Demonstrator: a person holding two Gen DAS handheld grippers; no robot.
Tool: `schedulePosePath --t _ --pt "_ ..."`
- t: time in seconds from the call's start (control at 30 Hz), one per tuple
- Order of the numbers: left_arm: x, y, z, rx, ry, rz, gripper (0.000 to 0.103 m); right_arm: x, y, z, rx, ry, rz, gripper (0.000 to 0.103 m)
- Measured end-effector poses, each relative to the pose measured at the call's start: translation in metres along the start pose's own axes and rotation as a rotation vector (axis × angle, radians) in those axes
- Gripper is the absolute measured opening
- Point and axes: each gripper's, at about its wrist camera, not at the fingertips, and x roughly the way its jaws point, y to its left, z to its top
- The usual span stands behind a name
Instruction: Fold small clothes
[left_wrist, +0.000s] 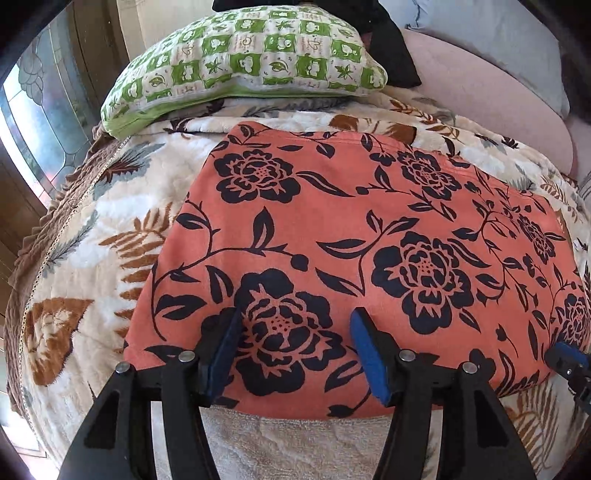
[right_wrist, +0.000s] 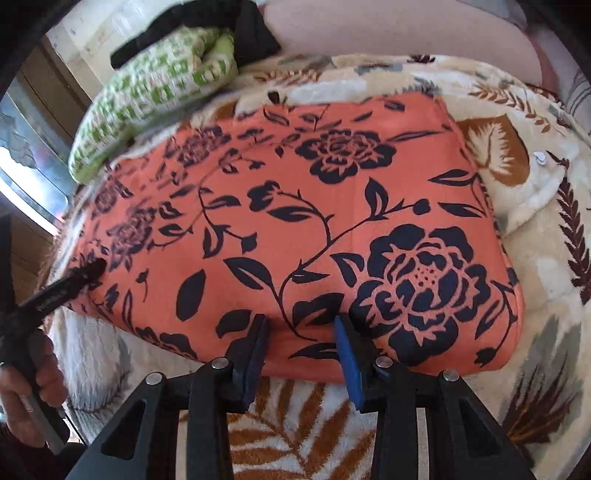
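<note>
An orange cloth with black flowers (left_wrist: 332, 229) lies folded flat on a leaf-print blanket (left_wrist: 92, 258); it also shows in the right wrist view (right_wrist: 295, 221). My left gripper (left_wrist: 295, 325) is open, its blue-padded fingers resting over the cloth's near edge, toward its left end. My right gripper (right_wrist: 301, 328) is open over the near edge, toward the cloth's right end. The right gripper's tip shows at the left view's right edge (left_wrist: 565, 358). The left gripper shows at the right view's left edge (right_wrist: 74, 277), held by a hand (right_wrist: 33, 380).
A green-and-white checked pillow (left_wrist: 243, 62) lies behind the cloth, with a black item (left_wrist: 391, 59) beside it. A pink cushion (left_wrist: 491, 96) sits at the back right. A stained-glass window (left_wrist: 40, 122) is at the left. The blanket (right_wrist: 535, 280) covers the bed all round.
</note>
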Motion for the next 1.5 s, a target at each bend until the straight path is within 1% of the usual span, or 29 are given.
schedulePosePath --t 0.07,0.13,0.2,0.23,0.27,0.3,0.33,0.37,0.4,0.43,0.5,0.53,0.57,0.67,0.7,0.77,0.8,0.83,0.87,0.9,0.93,0.97,1.0,1.07,1.13,1.23,1.3,1.43,1.5 --pt "-0.011 0.008 -0.002 -0.024 -0.035 -0.030 0.062 -0.007 -0.001 0.005 0.017 0.004 0.010 0.041" --pt "-0.022 0.013 -0.001 -0.030 -0.091 -0.022 0.062 -0.020 -0.005 0.013 0.045 -0.082 0.034 0.041" --pt "-0.025 0.020 0.002 -0.024 -0.131 0.033 0.064 -0.032 -0.014 0.020 0.096 -0.177 0.021 0.041" --pt "-0.022 0.026 0.004 -0.035 -0.129 0.075 0.068 -0.034 -0.023 0.025 0.152 -0.210 0.010 0.041" --pt "-0.014 0.034 0.007 -0.060 -0.103 0.115 0.068 -0.032 -0.033 0.029 0.216 -0.217 -0.001 0.041" --pt "-0.002 0.045 0.008 -0.090 -0.053 0.148 0.068 -0.025 -0.044 0.033 0.266 -0.193 -0.010 0.041" --pt "0.011 0.057 0.008 -0.118 0.006 0.167 0.072 -0.014 -0.050 0.038 0.296 -0.146 -0.018 0.041" --pt "0.020 0.068 0.007 -0.163 0.037 0.130 0.080 0.000 -0.058 0.039 0.310 -0.092 -0.014 0.040" --pt "0.021 0.078 0.007 -0.221 0.043 0.099 0.082 0.006 -0.061 0.040 0.311 -0.087 -0.004 0.040" --pt "0.020 0.084 0.009 -0.257 0.049 0.077 0.082 0.003 -0.058 0.041 0.296 -0.107 -0.015 0.040" --pt "0.011 0.083 0.011 -0.250 0.014 0.071 0.082 -0.002 -0.042 0.045 0.250 -0.116 -0.048 0.042" --pt "0.005 0.080 0.012 -0.239 -0.018 0.074 0.082 -0.006 -0.035 0.045 0.231 -0.144 -0.028 0.042" --pt "-0.001 0.076 0.012 -0.231 -0.049 0.056 0.082 -0.009 -0.025 0.044 0.203 -0.170 0.005 0.042" --pt "-0.015 0.056 0.015 -0.187 -0.113 -0.064 0.082 -0.014 0.017 0.041 0.076 -0.235 0.085 0.042" --pt "-0.018 0.044 0.016 -0.152 -0.119 -0.082 0.082 -0.014 0.033 0.038 0.026 -0.243 0.109 0.042" --pt "-0.013 0.025 0.014 -0.089 -0.101 -0.067 0.082 -0.007 0.063 0.029 -0.061 -0.216 0.154 0.042" --pt "-0.004 0.018 0.013 -0.069 -0.067 -0.053 0.082 0.000 0.075 0.025 -0.091 -0.183 0.165 0.042" --pt "0.008 0.011 0.010 -0.046 -0.008 -0.035 0.083 0.012 0.084 0.021 -0.117 -0.141 0.160 0.042" --pt "0.018 0.004 0.007 -0.005 0.026 0.010 0.085 0.023 0.090 0.015 -0.140 -0.086 0.133 0.042" --pt "0.017 -0.003 0.005 0.035 -0.012 0.048 0.087 0.032 0.093 0.011 -0.161 -0.061 0.097 0.041" --pt "0.014 -0.009 0.004 0.060 -0.032 0.077 0.087 0.033 0.094 0.008 -0.179 -0.082 0.089 0.041" --pt "0.013 -0.011 0.004 0.069 -0.029 0.086 0.087 0.030 0.094 0.008 -0.187 -0.090 0.090 0.041" --pt "0.009 -0.010 0.004 0.058 -0.028 0.070 0.087 0.027 0.092 0.009 -0.177 -0.082 0.095 0.041" --pt "0.002 -0.005 0.004 0.016 -0.036 0.002 0.087 0.020 0.084 0.012 -0.128 -0.095 0.121 0.041" --pt "-0.010 -0.003 0.001 -0.004 -0.052 -0.041 0.087 0.018 0.077 0.014 -0.101 -0.112 0.096 0.041" --pt "-0.031 0.007 -0.008 -0.043 -0.099 -0.029 0.087 0.023 0.065 0.016 -0.050 -0.085 0.058 0.039" --pt "-0.039 0.026 -0.020 -0.138 -0.089 -0.043 0.087 0.025 0.060 0.015 -0.037 -0.071 0.062 0.040" --pt "-0.029 0.079 -0.042 -0.430 0.015 -0.145 0.087 0.022 0.065 0.008 -0.061 -0.094 0.026 0.040" --pt "-0.022 0.091 -0.047 -0.485 0.036 -0.176 0.085 0.022 0.068 0.006 -0.070 -0.105 0.007 0.040"
